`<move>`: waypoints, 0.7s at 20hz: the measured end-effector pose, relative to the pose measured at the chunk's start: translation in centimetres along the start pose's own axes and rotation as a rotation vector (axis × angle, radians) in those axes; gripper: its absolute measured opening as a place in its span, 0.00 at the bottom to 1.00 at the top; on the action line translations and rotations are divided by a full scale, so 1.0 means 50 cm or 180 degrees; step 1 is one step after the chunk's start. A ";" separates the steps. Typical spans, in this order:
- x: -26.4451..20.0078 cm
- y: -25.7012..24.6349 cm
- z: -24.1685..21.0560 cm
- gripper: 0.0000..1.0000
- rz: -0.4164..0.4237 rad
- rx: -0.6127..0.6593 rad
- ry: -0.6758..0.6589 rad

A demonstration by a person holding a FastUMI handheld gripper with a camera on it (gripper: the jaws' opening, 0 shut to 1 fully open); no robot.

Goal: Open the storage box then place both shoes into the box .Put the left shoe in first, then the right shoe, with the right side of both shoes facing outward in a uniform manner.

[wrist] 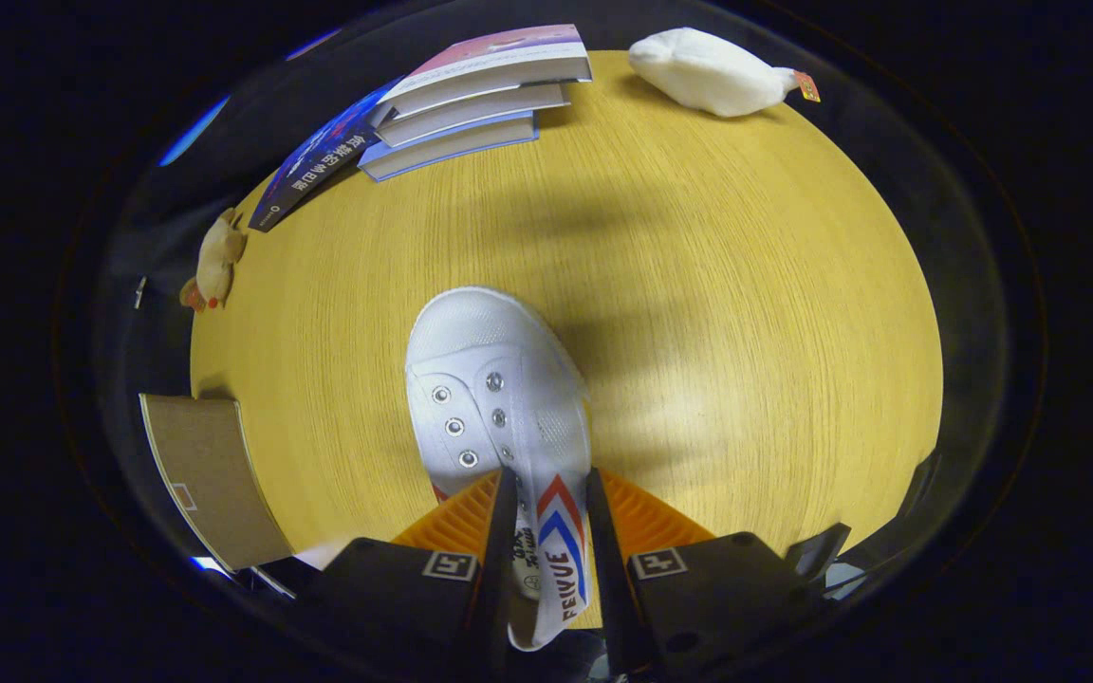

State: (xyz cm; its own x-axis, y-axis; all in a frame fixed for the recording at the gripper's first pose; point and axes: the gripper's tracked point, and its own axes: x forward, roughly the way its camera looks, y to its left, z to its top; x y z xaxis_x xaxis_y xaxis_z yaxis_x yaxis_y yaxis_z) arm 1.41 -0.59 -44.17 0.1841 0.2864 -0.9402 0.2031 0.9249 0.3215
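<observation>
A white canvas shoe [494, 379] with red and blue chevrons on its side hangs above the wooden table [717, 313], toe pointing away from me. My gripper [551, 493] is shut on the shoe's side wall near the heel opening, one finger inside the shoe and one outside. The shoe casts a shadow on the table ahead of it. A brown cardboard box panel [210, 479] lies to the left of the fingers, at the table's edge.
A stack of three books [480, 100] lies at the far side of the table, with a dark blue book [314, 166] beside it. A white plush toy [708, 71] rests far right. A small tan plush [214, 261] sits at the left edge.
</observation>
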 end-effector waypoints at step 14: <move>-0.202 0.165 0.024 0.16 0.0743 0.0410 -0.0386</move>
State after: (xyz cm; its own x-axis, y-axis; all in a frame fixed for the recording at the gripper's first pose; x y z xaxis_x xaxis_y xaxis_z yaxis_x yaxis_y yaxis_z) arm 2.40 3.87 -31.90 0.3521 0.4486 -0.8214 0.2607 0.7959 0.5464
